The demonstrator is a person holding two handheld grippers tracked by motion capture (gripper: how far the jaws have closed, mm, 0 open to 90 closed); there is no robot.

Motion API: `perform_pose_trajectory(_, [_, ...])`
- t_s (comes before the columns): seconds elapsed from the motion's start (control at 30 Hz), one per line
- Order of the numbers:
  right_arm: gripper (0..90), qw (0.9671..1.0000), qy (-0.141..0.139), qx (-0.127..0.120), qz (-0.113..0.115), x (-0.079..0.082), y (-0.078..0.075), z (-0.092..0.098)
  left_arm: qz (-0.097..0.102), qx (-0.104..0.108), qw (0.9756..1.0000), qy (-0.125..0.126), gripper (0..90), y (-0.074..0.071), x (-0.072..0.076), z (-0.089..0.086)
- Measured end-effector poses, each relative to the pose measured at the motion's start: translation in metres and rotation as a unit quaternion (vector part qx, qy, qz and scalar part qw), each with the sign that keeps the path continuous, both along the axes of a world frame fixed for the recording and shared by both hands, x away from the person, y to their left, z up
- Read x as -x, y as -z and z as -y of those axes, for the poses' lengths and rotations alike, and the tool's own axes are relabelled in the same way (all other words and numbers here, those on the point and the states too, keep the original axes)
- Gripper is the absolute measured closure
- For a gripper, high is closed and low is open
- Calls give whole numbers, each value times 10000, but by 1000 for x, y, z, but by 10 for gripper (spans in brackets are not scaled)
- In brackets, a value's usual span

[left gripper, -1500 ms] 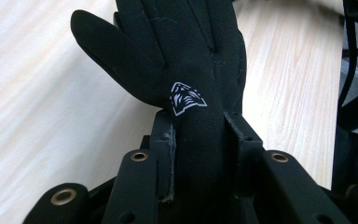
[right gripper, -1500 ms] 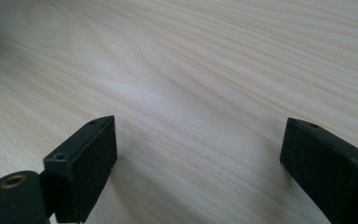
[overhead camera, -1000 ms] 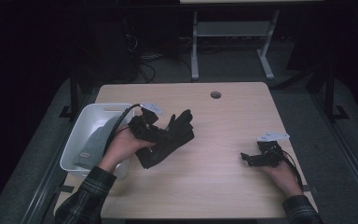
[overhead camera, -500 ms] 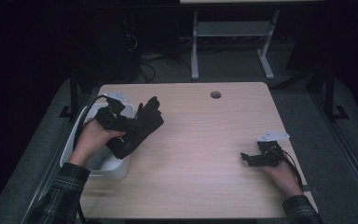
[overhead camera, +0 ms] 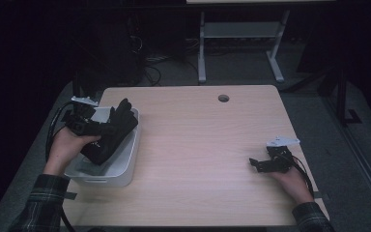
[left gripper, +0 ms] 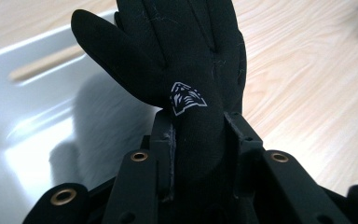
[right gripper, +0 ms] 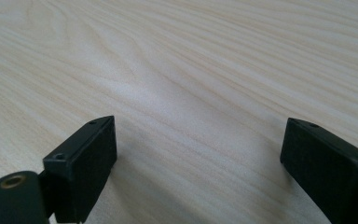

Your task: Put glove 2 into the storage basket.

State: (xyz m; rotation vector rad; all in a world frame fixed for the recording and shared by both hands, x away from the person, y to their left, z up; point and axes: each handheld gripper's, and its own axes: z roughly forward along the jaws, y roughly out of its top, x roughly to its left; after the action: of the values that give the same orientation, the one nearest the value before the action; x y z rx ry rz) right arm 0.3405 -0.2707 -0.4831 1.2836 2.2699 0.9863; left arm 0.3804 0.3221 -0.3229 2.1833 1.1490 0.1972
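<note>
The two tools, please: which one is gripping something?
The left tool. Its jaws are clamped on a black glove above the white bin, while the right tool rests open on the table with nothing between its jaws.

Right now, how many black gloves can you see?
1 for sure: a black glove clamped in the left claw, hanging over the white bin at the table's left edge. The dark bundle could hide a second glove; I can't tell.
</note>
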Motion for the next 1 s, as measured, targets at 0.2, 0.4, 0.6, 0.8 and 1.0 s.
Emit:
perform_pose_trajectory(0.2, [105,10000,4,-5,-5,0,0,0,-104,-77,9996,-251,675,14,-1,-18])
perform_pose_trajectory(0.4, [105,10000,3,-4,-3,0,0,0,-224,-134,9991,-349,672,27,-2,-31])
perform_pose_trajectory(0.6, [104,10000,2,3,5,0,0,0,-265,-184,9986,-430,653,38,-4,-34])
perform_pose_trajectory(0.8, [105,10000,5,2,1,0,0,0,-206,-381,9978,-504,521,42,-6,-35])
perform_pose_trajectory(1.0, [104,10000,1,3,5,0,0,0,70,-546,9963,-653,273,42,-6,-33])
